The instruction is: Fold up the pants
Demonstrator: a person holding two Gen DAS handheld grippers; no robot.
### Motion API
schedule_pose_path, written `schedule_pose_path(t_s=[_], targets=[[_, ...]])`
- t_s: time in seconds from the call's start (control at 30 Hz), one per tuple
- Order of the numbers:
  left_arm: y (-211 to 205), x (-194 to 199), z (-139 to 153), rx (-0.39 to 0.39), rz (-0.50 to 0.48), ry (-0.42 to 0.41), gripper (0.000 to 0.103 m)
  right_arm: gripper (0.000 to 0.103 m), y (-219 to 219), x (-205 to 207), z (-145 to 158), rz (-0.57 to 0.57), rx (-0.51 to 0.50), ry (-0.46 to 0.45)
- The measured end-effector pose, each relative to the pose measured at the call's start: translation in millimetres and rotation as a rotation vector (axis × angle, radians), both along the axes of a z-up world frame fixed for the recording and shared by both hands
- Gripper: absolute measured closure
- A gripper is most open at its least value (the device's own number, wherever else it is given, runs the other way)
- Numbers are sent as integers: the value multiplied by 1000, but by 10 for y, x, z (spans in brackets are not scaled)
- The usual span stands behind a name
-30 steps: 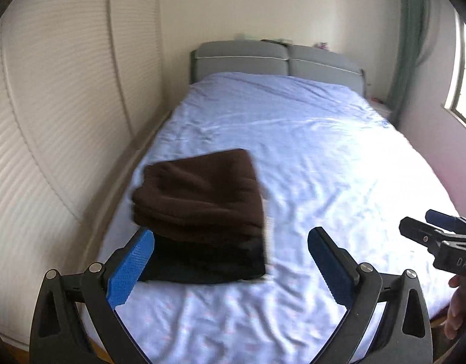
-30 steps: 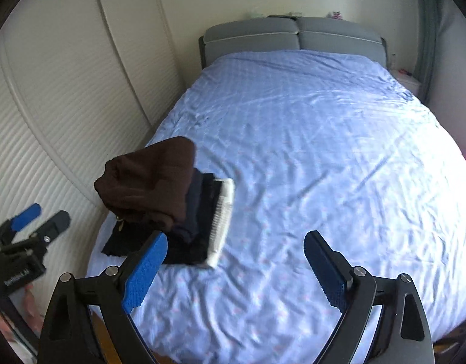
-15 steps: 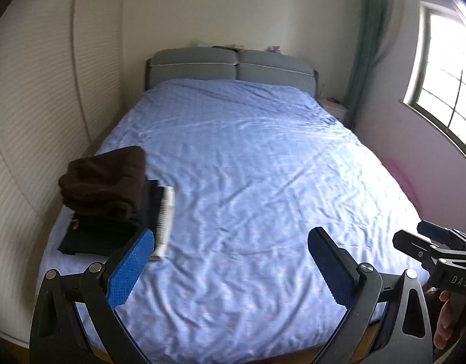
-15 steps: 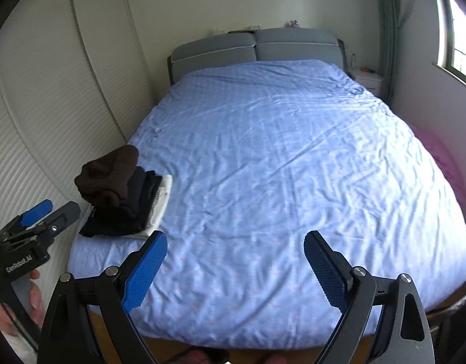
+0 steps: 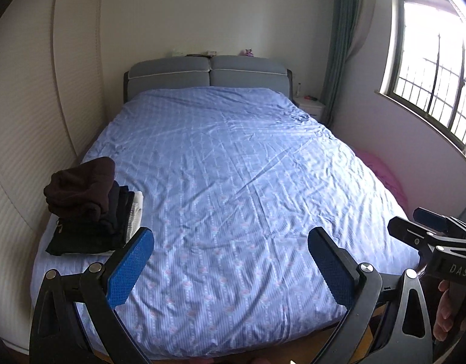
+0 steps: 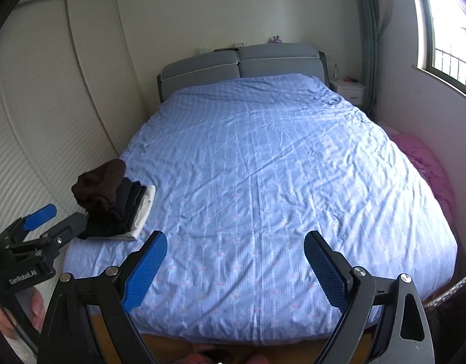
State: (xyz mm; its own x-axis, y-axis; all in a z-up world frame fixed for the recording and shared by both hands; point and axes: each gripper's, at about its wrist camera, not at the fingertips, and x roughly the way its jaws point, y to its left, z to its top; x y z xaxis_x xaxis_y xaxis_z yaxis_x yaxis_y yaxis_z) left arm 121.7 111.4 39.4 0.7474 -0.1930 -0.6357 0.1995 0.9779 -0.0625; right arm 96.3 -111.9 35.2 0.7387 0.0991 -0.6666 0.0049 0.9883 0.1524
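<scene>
Bed [image 5: 233, 182] mostly bare; clothes stack [image 5: 90, 209] left corner.

Blue-covered bed [image 5: 233, 182], grey headboard [image 5: 207, 74], barred window [image 5: 436, 91] right, daylight.

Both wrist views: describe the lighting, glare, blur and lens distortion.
Left wrist view: daylight from the window blows out its panes; fisheye bends the wardrobe doors; the bedspread looks slightly soft near the foot. Right wrist view: the window glares at the upper right, corners vignette dark, walls bow, and the folded clothes stack stays dim beside the bright bedspread.
</scene>
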Motion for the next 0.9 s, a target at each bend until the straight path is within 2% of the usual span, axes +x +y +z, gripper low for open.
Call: schedule_pose_path(t_s=[0.2, 0.4, 0.9], targets=[[-66, -100, 105, 4, -12, -16, 0, 11, -69, -113, 90, -3, -18, -12], [-76, -161, 159, -29, -39, -17, 0, 11, -101, -153, 118, -5, -10, -21], [-160, -188, 193, 12, -39, -35, 0, 11, -90, -205, 123, -5, -8, -31]])
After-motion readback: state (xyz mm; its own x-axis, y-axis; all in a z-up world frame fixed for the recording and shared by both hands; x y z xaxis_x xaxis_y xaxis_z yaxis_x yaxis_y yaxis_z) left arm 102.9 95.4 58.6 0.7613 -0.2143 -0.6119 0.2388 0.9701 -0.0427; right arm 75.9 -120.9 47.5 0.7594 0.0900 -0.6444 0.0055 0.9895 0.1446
